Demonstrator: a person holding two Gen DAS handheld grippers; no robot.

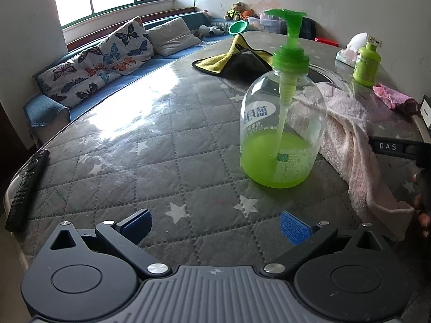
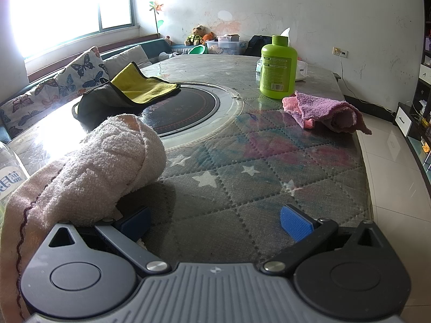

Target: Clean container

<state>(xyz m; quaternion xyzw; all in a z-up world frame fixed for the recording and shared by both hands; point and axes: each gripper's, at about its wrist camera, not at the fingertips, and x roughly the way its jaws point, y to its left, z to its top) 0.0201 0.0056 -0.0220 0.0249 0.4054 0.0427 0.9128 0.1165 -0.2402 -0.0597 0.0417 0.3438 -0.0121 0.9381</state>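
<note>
A clear pump bottle (image 1: 280, 134) with a green pump head and green liquid in its lower third stands upright on the quilted table. My left gripper (image 1: 215, 226) is open just in front of it, with nothing between the blue pads. A pale pink towel (image 1: 350, 140) lies right of the bottle and touches its far side. In the right wrist view this towel (image 2: 107, 161) is bunched and draped over the left finger of my right gripper (image 2: 215, 224). That gripper is wide open. The bottle's edge (image 2: 10, 177) shows at the far left.
An opaque green bottle (image 2: 278, 67), a pink-purple cloth (image 2: 323, 110) and a yellow-grey cloth (image 2: 134, 88) lie around the round hob (image 2: 188, 107) set in the table. A remote control (image 1: 24, 185) lies at the left table edge. A sofa runs behind; tiled floor lies to the right.
</note>
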